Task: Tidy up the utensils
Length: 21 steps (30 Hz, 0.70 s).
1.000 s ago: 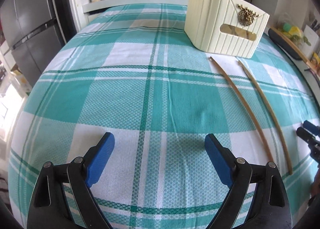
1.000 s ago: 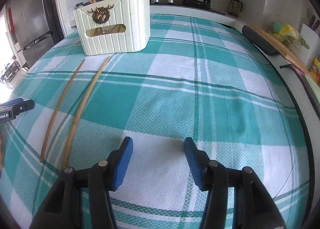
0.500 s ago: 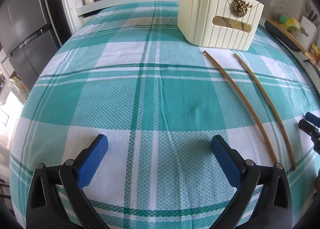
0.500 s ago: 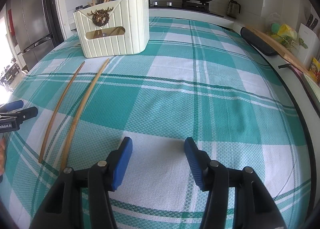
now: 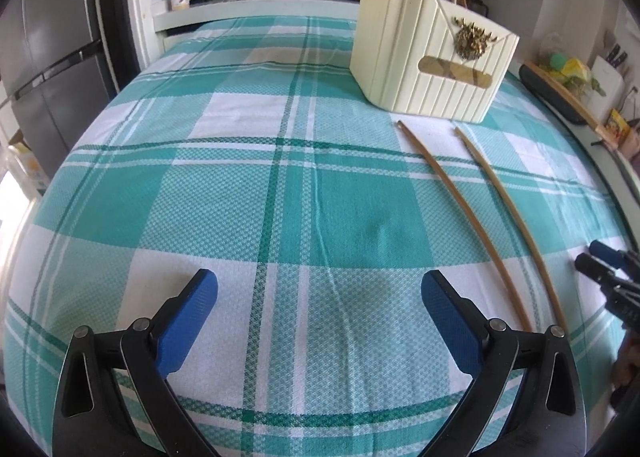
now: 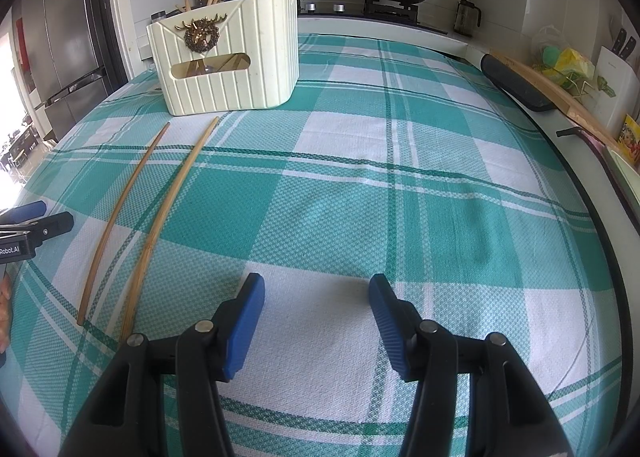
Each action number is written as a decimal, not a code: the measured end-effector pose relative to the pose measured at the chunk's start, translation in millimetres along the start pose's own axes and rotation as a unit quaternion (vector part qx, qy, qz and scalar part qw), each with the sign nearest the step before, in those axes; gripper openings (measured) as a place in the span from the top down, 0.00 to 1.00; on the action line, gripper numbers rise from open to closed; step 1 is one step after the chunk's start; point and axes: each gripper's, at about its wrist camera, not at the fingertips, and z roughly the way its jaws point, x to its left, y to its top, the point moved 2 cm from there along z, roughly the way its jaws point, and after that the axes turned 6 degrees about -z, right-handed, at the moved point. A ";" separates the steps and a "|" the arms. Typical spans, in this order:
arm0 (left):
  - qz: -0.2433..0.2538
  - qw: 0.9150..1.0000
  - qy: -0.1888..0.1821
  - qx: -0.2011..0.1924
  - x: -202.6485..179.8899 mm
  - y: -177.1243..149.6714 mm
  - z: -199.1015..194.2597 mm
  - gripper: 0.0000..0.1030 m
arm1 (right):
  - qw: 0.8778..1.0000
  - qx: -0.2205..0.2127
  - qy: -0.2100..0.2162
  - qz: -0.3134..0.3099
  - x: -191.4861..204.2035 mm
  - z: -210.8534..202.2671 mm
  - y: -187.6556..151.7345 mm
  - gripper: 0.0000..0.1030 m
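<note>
Wider now than a second ago, my left gripper [image 5: 319,299] has just been opening, nothing between its ribbed blue pads [image 5: 187,321], and it hangs over bare cloth. My right gripper [image 6: 316,307] stands about half apart, also empty. Between them lie 2 thin, slightly bowed bamboo chopsticks [image 5: 468,217] on the woven teal-and-white checked tablecloth [image 5: 248,197], side by side, not touching, tips just short of the cream ribbed plastic utensil holder [image 6: 228,69]. More chopsticks stand upright in it. Open cloth spreads to the table edges.
</note>
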 end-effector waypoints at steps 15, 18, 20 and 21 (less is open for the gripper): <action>0.081 0.996 -0.015 0.019 -90.0 5.5 23.1 0.18 | 1.000 -0.001 0.001 0.001 -0.7 -0.1 0.0 0.46; 0.097 0.995 -0.004 0.012 -92.0 -0.4 24.7 0.49 | 1.000 -0.001 0.002 0.001 -0.1 0.1 0.1 0.46; 0.100 0.995 -0.010 0.007 -90.8 -2.6 21.3 0.81 | 1.000 0.000 0.002 0.001 -0.4 -0.1 0.0 0.46; 0.096 0.995 -0.014 0.009 -88.9 -2.9 20.2 0.92 | 1.000 -0.001 0.002 0.001 0.1 0.0 0.2 0.45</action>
